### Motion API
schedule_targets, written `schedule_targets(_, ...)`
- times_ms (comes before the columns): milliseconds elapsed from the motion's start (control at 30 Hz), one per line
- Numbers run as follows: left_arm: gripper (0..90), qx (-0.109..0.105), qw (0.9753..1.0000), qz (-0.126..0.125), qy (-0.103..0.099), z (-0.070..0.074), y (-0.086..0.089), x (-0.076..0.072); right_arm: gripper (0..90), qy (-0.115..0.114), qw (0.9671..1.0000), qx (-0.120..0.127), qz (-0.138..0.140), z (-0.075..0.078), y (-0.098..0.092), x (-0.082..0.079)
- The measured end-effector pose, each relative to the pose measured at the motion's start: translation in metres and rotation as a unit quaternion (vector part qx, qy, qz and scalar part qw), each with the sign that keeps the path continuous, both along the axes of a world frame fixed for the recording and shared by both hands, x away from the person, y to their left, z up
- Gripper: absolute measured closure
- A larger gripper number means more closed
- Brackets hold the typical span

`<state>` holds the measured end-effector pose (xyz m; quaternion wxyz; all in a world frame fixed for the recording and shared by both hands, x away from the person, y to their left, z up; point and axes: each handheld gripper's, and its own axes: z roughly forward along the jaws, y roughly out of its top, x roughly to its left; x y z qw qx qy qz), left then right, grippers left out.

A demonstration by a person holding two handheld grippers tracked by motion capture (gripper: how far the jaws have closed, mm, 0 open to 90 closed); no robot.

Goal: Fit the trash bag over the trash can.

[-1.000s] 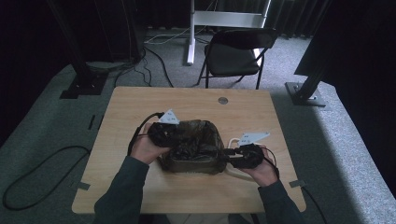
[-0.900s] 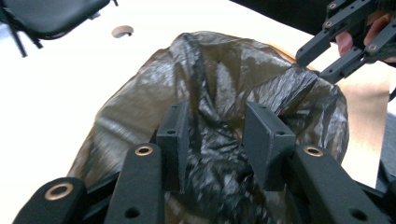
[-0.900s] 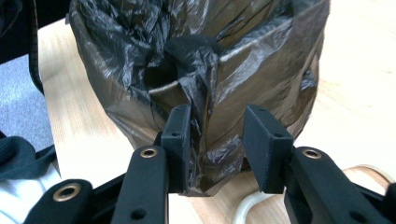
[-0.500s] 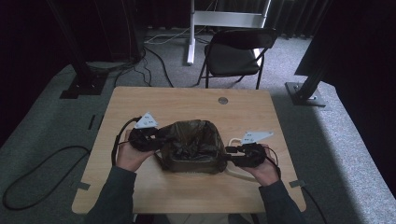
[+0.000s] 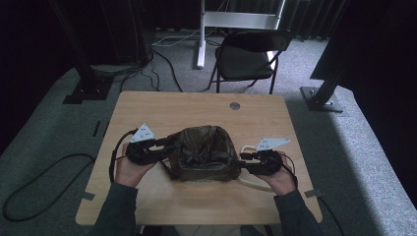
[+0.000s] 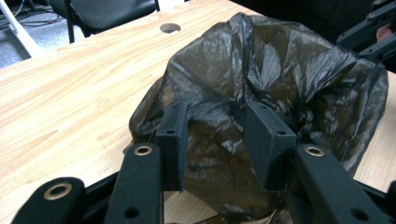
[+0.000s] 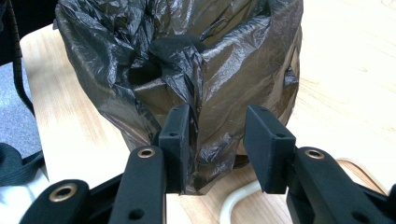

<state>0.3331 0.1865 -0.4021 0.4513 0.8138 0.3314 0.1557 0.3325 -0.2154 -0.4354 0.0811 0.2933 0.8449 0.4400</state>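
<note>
A dark brown plastic bag point(image 5: 204, 152) stands with its mouth up in the middle of the wooden table point(image 5: 196, 110); something boxy seems to sit inside it. At the bag's left side my left gripper point(image 5: 168, 143) is open. In the left gripper view the bag point(image 6: 261, 79) bulges between and behind the parted jaws of that gripper point(image 6: 218, 135). My right gripper point(image 5: 244, 160) is at the bag's right side, open too. In the right gripper view a crumpled fold of the bag point(image 7: 205, 79) hangs between the jaws of the right gripper point(image 7: 215, 140).
A white cord loop point(image 5: 251, 183) lies on the table by the right gripper, also in the right gripper view point(image 7: 233, 200). A round hole point(image 5: 234, 105) sits near the table's far edge. Beyond it stands a black folding chair point(image 5: 246, 59). Black cables trail from both grippers.
My left gripper has moved left, off the top of the bag to its left side. The bag's mouth now stands wider. The right gripper has barely moved.
</note>
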Motion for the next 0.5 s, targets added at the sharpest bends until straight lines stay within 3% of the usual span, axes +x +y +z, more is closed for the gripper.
schedule_targets(500,59.3,-0.032,0.9990,0.027,-0.012,-0.010,0.018,-0.005,58.9,-0.006,1.0000,0.003,0.002,0.004,-0.001,-0.001)
